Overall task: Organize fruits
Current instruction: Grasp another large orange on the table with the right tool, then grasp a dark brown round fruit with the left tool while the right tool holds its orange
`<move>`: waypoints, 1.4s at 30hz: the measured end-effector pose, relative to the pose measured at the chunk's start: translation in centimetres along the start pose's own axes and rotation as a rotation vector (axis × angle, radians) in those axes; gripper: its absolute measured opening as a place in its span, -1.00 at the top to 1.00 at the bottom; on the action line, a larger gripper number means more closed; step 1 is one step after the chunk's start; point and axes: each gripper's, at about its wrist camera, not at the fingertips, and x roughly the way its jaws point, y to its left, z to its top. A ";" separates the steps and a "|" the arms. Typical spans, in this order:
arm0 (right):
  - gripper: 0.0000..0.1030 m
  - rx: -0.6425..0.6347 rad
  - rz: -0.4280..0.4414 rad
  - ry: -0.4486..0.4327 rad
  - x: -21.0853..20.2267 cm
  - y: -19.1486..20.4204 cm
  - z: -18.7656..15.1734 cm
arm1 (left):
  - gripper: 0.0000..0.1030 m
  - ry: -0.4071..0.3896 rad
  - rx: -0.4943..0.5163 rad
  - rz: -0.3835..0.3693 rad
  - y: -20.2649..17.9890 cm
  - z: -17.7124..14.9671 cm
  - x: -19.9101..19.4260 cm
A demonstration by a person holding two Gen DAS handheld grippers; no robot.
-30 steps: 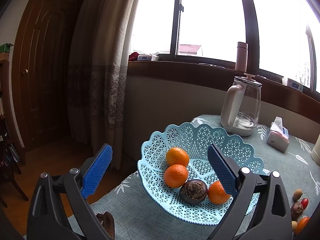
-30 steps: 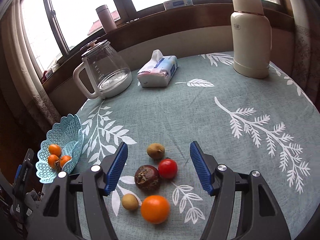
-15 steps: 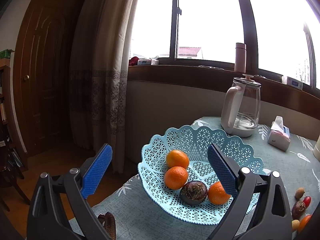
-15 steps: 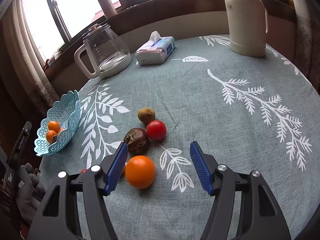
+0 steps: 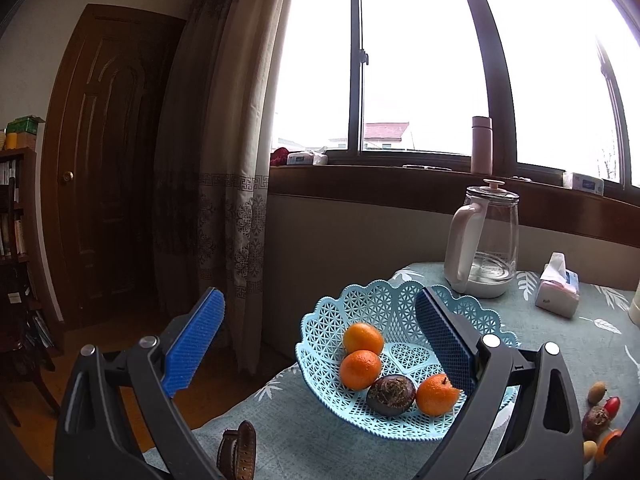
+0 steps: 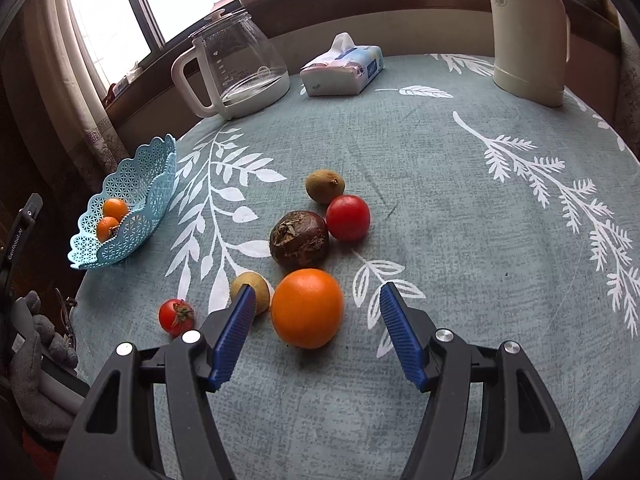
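Left wrist view: the left hand-held gripper is spread wide with nothing in it, hanging just short of the light blue lattice basket. The basket sits at the surface edge, with three small oranges and a dark purple fruit inside. Risk, I'd guess: a nudge could push the light basket over the edge toward the wood floor at 8 o'clock. Curtain and brown door at 10 o'clock, big window at 12.

Right wrist view: the right hand-held gripper is also wide open and empty, its pads either side of the big orange. Round fruit on cloth rolls, so a lopsided squeeze could shoot it into the yellowish fruit at 9 o'clock or the dark fruit at 12. Glass kettle, tissue pack and cream thermos stand along the far side.
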 end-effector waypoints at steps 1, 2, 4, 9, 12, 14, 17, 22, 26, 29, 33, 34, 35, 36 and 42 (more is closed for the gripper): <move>-0.25 -0.004 0.005 0.004 0.1 0.1 0.0 | -0.95 -0.007 0.012 -0.013 -0.3 0.1 -0.3; -0.22 -0.007 0.009 0.006 0.2 0.1 -0.1 | -0.95 -0.014 0.029 -0.027 -0.7 0.1 -0.7; -0.12 -0.010 0.014 0.010 0.3 0.1 -0.2 | -0.95 -0.032 0.063 -0.048 -1.5 0.3 -1.4; 0.03 -0.011 0.009 0.019 0.6 0.0 -0.2 | -0.95 -0.043 0.097 -0.156 -3.2 0.8 -3.2; 0.06 -0.018 0.000 0.021 0.7 0.1 -0.2 | -0.95 -0.022 0.126 -0.242 -4.5 0.9 -3.7; 0.08 -0.028 -0.008 0.020 0.7 0.3 -0.2 | -0.95 -0.024 0.152 -0.270 -5.5 0.8 -4.0; 0.16 -0.048 -0.013 0.021 0.8 0.6 -0.2 | -0.95 -0.020 0.200 -0.306 -6.8 0.3 -4.3; 0.25 -0.055 0.002 0.021 0.7 0.5 -0.3 | -0.95 0.068 0.223 -0.388 -8.4 -0.3 -3.6; 0.26 -0.039 0.009 0.016 0.3 0.0 -0.3 | -0.95 0.155 0.229 -0.448 -9.2 -0.9 -2.6; 0.26 -0.014 -0.005 0.003 -0.3 -0.9 -0.2 | -0.95 0.212 0.248 -0.493 -10.1 -1.5 -2.0; 0.26 0.005 -0.063 -0.034 -1.4 -2.6 0.1 | -0.95 0.307 0.291 -0.573 -12.0 -2.7 -1.4; 0.26 0.014 -0.073 -0.041 -1.6 -3.1 0.2 | -0.95 0.333 0.303 -0.602 -12.6 -3.0 -1.3; 0.26 0.023 -0.083 -0.047 -1.7 -3.7 0.2 | -0.95 0.362 0.318 -0.636 -13.3 -3.4 -1.2; 0.26 0.037 -0.090 -0.049 -1.8 -4.2 0.3 | -0.95 0.390 0.336 -0.668 -14.1 -3.8 -1.1; 0.26 0.088 -0.083 -0.047 -1.5 -5.6 0.1 | -0.83 0.510 0.445 -0.776 -18.3 -6.4 -0.6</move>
